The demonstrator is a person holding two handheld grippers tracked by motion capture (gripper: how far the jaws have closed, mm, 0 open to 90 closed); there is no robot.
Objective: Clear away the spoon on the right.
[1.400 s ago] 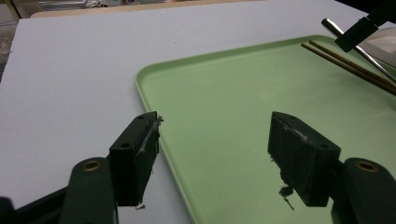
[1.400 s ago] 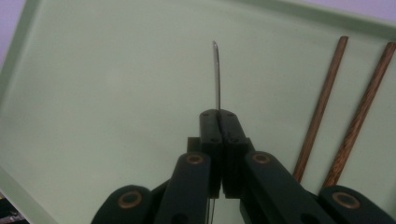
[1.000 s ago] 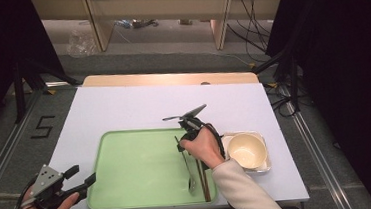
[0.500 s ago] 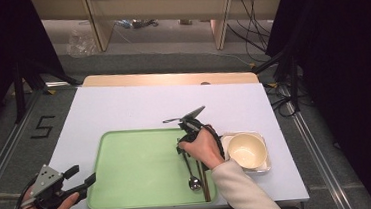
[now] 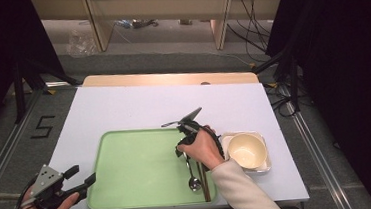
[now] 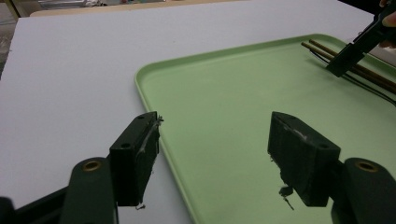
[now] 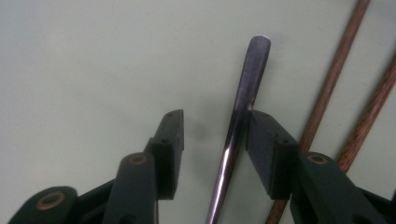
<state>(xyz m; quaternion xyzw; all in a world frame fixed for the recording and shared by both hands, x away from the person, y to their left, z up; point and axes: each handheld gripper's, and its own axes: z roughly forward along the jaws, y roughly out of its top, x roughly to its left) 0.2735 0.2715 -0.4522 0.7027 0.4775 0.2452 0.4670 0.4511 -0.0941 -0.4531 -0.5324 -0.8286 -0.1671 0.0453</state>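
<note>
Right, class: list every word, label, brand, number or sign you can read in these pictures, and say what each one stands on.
"5": a single dark numeral marked on the grey floor left of the table, in the high view.
Nothing else is readable: the green tray, spoon, chopsticks, cream bowl and white table cover carry no visible writing.

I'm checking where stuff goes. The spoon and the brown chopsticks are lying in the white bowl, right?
Not quite. The spoon and the brown chopsticks lie on the green tray, as the high view shows. The white bowl stands beside the tray.
</note>
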